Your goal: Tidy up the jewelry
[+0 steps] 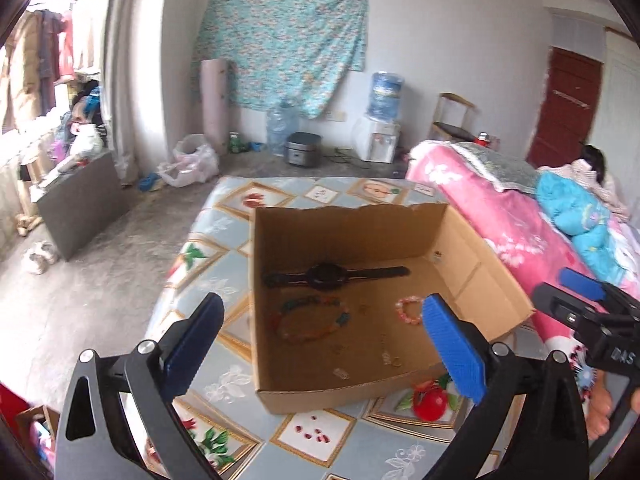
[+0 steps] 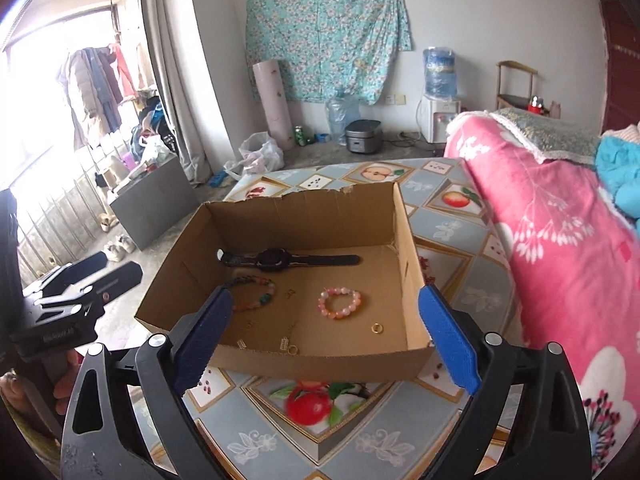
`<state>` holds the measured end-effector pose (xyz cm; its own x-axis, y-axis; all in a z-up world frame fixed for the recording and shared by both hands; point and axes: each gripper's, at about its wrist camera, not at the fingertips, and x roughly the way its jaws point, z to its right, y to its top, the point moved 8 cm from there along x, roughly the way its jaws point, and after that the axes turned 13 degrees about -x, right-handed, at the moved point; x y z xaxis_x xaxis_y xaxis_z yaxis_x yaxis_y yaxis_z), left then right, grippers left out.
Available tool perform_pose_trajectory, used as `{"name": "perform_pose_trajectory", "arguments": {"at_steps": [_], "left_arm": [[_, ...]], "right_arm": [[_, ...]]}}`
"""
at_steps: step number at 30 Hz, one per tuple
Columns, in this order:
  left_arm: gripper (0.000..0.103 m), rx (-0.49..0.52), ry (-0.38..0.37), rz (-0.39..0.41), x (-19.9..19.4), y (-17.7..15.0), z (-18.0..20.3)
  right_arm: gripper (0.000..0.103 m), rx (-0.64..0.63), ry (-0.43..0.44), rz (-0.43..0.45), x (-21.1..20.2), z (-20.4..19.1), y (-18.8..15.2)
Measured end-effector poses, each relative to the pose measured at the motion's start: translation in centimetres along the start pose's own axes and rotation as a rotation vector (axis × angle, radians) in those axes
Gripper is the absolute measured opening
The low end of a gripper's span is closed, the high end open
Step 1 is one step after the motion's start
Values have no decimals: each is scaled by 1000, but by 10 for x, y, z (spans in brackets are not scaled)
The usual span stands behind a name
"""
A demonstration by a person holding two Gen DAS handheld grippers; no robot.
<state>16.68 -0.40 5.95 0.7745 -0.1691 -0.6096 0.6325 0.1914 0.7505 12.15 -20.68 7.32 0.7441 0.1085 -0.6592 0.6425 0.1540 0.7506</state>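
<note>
An open cardboard box [image 1: 344, 232] [image 2: 304, 216] stands on a table with a fruit-pattern cloth [image 1: 320, 436] [image 2: 332, 432]. Inside lie a black watch [image 1: 328, 275] [image 2: 276, 259], a multicoloured bead bracelet [image 1: 310, 320] [image 2: 256, 292], a pink bead bracelet [image 1: 408, 310] [image 2: 339, 303], a gold ring [image 2: 376, 328] and small earrings [image 2: 289, 344]. My left gripper [image 1: 324, 350] is open and empty, above the box's near side. My right gripper [image 2: 326, 334] is open and empty, before the box's near wall. Each gripper shows at the edge of the other's view.
A bed with a pink floral quilt [image 1: 500, 220] [image 2: 560, 240] runs along the table's right side. A grey cabinet [image 1: 84, 204] stands on the floor at left. Water bottles, a rice cooker [image 1: 303, 149] and a water dispenser [image 2: 439, 116] line the far wall.
</note>
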Motion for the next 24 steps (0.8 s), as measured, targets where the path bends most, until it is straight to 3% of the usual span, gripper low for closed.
{"name": "perform_pose_trajectory", "arguments": {"at_steps": [8, 18, 24], "left_arm": [[98, 43, 172, 86, -13, -1, -4], [98, 45, 159, -100, 15, -33, 9], [98, -16, 166, -151, 24, -42, 11]], "right_arm": [[95, -18, -106, 5, -10, 3, -2], [95, -26, -130, -71, 4, 2, -15], [95, -1, -118, -153, 19, 7, -35]]}}
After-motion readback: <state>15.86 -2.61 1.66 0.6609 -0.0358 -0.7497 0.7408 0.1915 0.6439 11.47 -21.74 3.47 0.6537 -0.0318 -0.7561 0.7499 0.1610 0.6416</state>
